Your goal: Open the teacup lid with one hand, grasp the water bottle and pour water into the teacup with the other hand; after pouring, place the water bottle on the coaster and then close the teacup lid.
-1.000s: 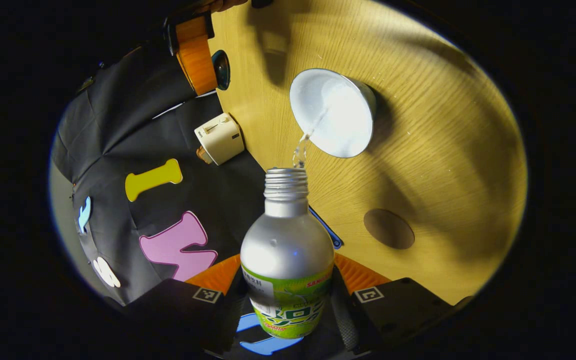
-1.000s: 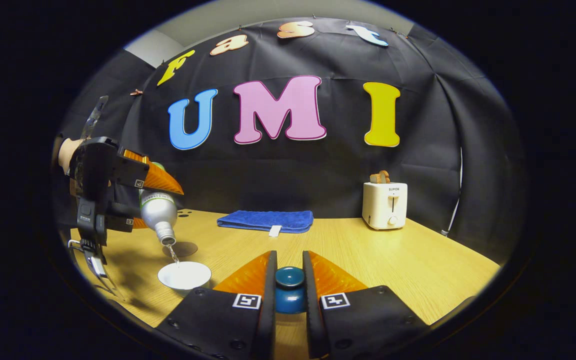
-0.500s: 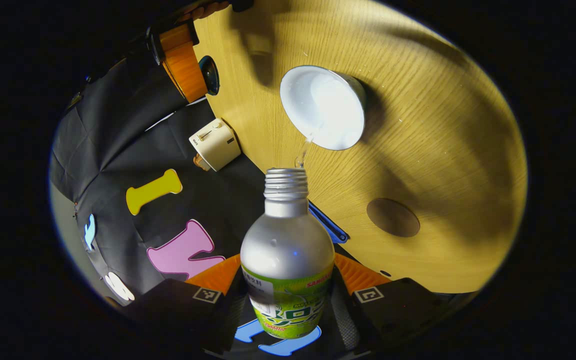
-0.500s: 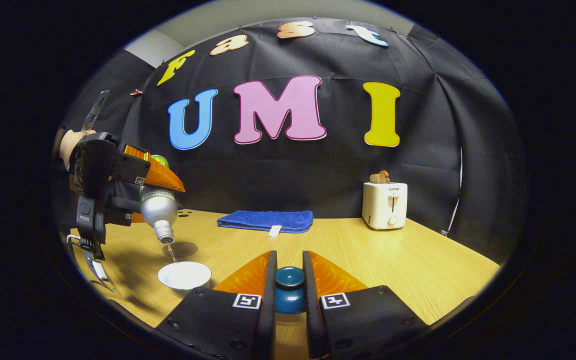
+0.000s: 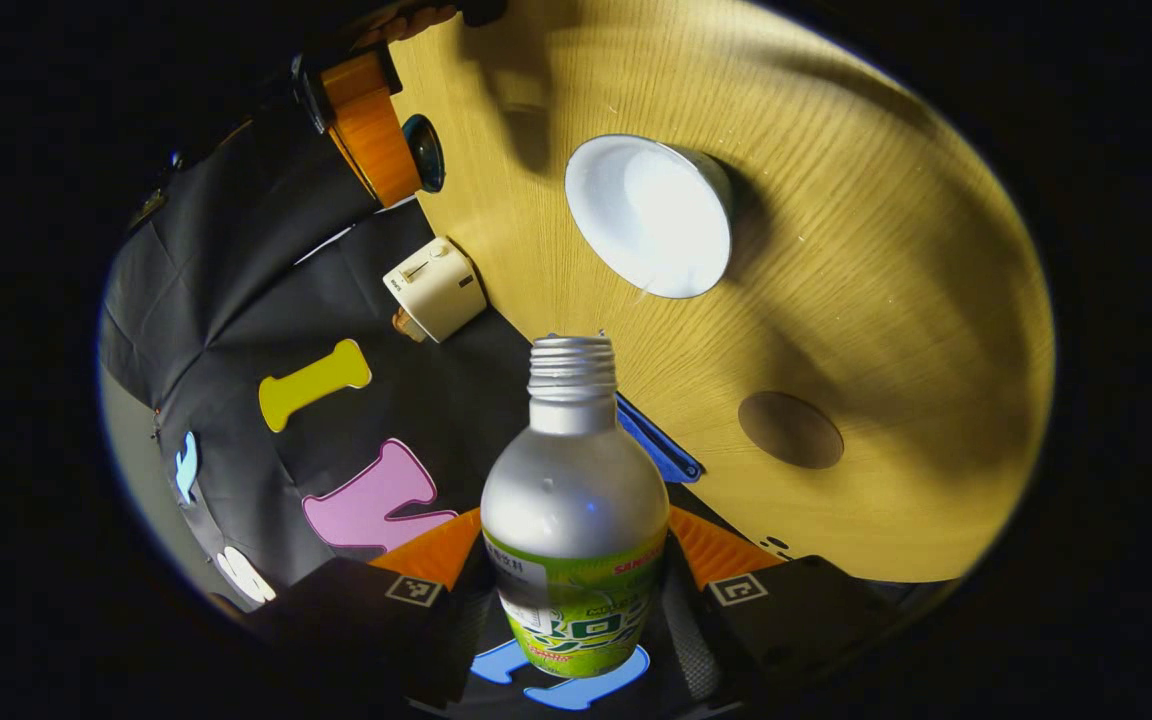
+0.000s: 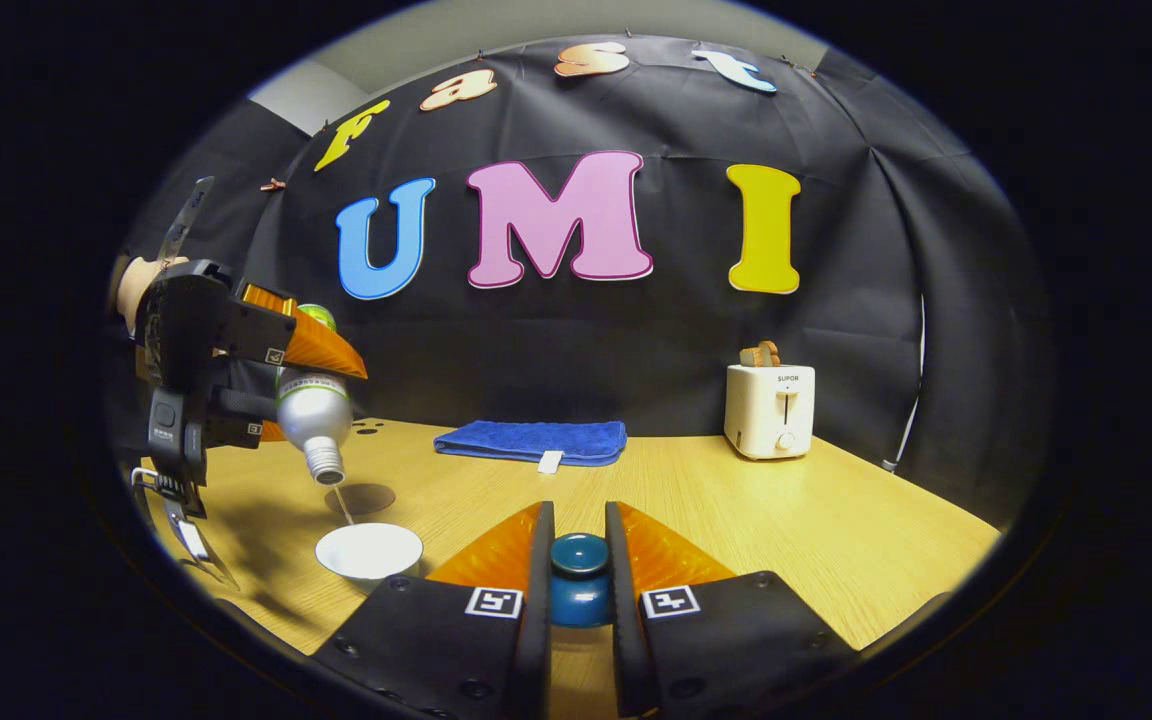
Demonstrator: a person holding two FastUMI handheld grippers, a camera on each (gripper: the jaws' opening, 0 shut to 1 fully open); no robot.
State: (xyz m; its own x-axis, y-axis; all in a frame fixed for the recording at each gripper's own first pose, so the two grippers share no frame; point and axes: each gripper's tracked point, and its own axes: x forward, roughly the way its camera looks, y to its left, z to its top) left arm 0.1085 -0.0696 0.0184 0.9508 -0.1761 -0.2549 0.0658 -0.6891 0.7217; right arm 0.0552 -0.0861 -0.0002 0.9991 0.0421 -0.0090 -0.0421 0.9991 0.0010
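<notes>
In the left gripper view, the left gripper (image 5: pixel 576 590) pinches the water bottle (image 5: pixel 574 520) between its two orange fingers (image 5: pixel 431 552), low on the green label, with the silver shoulder and the uncapped threaded neck pointing away from the camera. The bottle is tipped toward the teacup (image 5: pixel 651 215), which stands open and white on the wooden table (image 5: pixel 886 300), just beyond the bottle's mouth. The round brown coaster (image 5: pixel 791 430) lies on the table beside the teacup, apart from it and nearer the bottle's side. Past the teacup, the right gripper (image 5: pixel 406 160) hangs above the table with the blue teacup lid (image 5: pixel 428 152) at its orange fingers. A cream toaster (image 5: pixel 434 288) stands by the black cloth wall, and the edge of a blue towel (image 5: pixel 658 445) peeks out behind the bottle's neck.

In the right gripper view, the right gripper (image 6: pixel 578 575) is clamped on the knob of the teacup lid (image 6: pixel 578 580), both fingers pressing its sides. To the left of the lid, the teacup (image 6: pixel 368 550) sits on the table (image 6: pixel 836 530), and the left gripper (image 6: pixel 281 385) holds the water bottle (image 6: pixel 314 415) slanted neck-down above it; a thin thread of water (image 6: pixel 344 506) runs from the mouth toward the cup. The coaster (image 6: pixel 361 497) lies just behind the teacup. The folded towel (image 6: pixel 532 441) lies farther back, and the toaster (image 6: pixel 769 408) stands well to its right.
</notes>
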